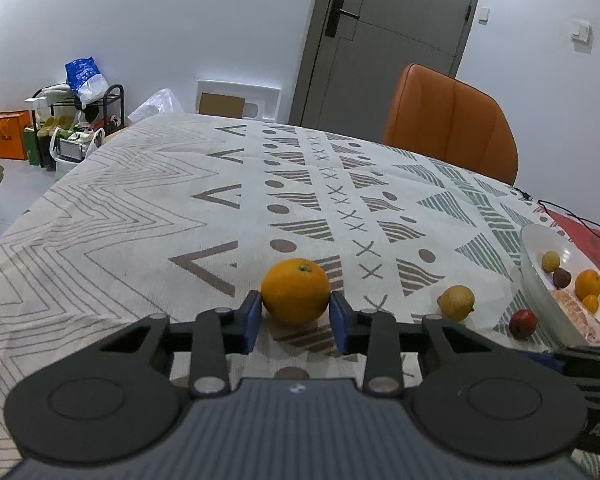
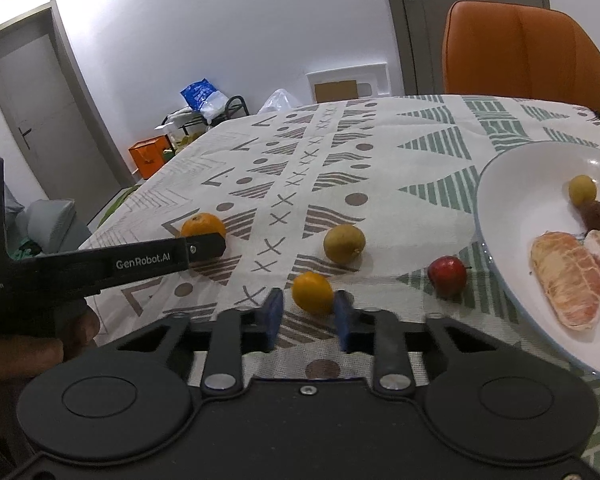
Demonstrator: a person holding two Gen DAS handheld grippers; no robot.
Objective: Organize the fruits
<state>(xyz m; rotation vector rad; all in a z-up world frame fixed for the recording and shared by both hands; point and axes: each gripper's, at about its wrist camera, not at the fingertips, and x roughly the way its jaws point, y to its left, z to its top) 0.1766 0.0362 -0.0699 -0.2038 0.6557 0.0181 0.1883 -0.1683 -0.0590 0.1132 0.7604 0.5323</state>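
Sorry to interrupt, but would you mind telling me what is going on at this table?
A person is sorting fruit with two tools. The left hand-held gripper is shut on a large orange on the tablecloth. The right hand-held gripper is shut on a small orange. A lemon and a red fruit lie loose beside the white plate, which already holds fruit.

1. White walls; grey door (image 1: 391, 40) with black lever handle (image 1: 339, 16).
2. Orange upholstered chair (image 1: 453, 120) behind the table's patterned tablecloth (image 1: 140, 200).
3. Black shoe rack (image 1: 80, 116), orange box (image 1: 10, 134) on grey floor.
4. Second grey door (image 2: 48, 112), closed.
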